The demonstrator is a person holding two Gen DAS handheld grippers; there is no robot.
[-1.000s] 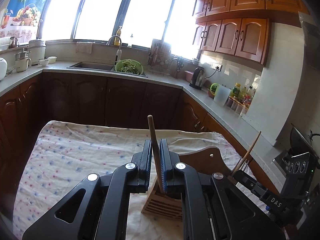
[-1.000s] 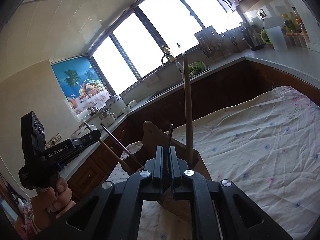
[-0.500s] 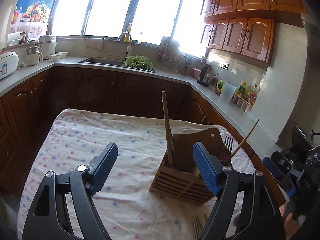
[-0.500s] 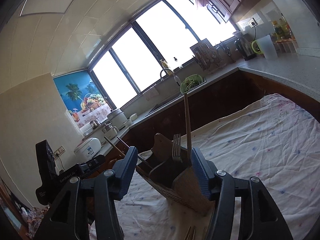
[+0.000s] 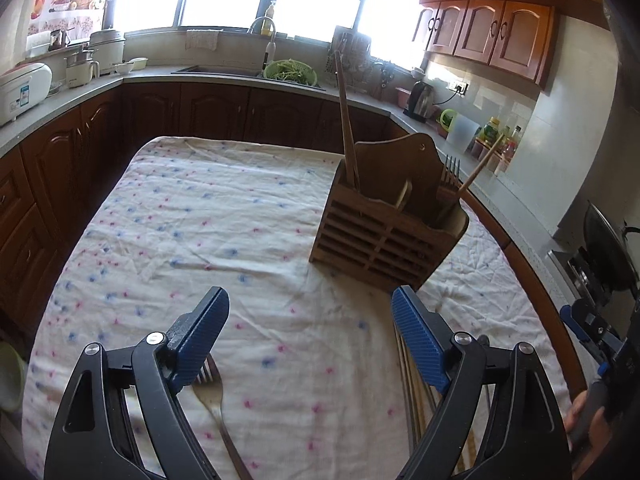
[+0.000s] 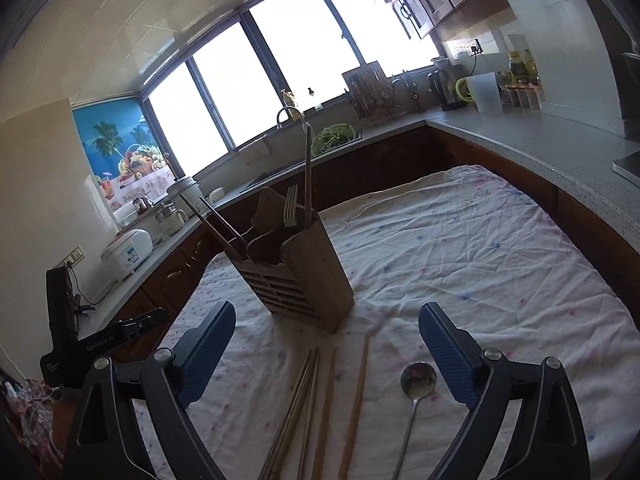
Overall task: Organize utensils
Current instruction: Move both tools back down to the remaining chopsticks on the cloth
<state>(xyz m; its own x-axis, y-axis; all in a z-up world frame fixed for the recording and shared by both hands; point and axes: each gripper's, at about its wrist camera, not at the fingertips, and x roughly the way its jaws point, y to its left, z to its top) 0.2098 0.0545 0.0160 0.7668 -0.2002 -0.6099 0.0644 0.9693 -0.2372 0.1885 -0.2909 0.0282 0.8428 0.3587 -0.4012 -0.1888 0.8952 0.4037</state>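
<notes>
A slatted wooden utensil holder [image 5: 384, 232] stands on the flowered cloth, and it also shows in the right wrist view [image 6: 304, 276]. In it are a long wooden handle [image 5: 346, 120], forks [image 5: 451, 172] and chopsticks [image 6: 216, 224]. My left gripper [image 5: 309, 294] hangs short of the holder, its jaws opening with nothing between them. A fork [image 5: 212, 400] lies on the cloth under its left finger. My right gripper [image 6: 326, 312] is also opening and empty. Below it lie several chopsticks [image 6: 308, 400] and a metal spoon [image 6: 418, 380].
The cloth-covered table [image 5: 180, 220] is ringed by dark wood cabinets and a grey counter [image 5: 60, 96] with appliances, a sink and bottles. The other gripper and a hand [image 5: 580, 420] show at the left wrist view's right edge.
Both grippers went from shut to open: the left let go of the wooden handle, the right of a fork, both now in the holder. Both pulled back from the holder and tipped down toward the cloth.
</notes>
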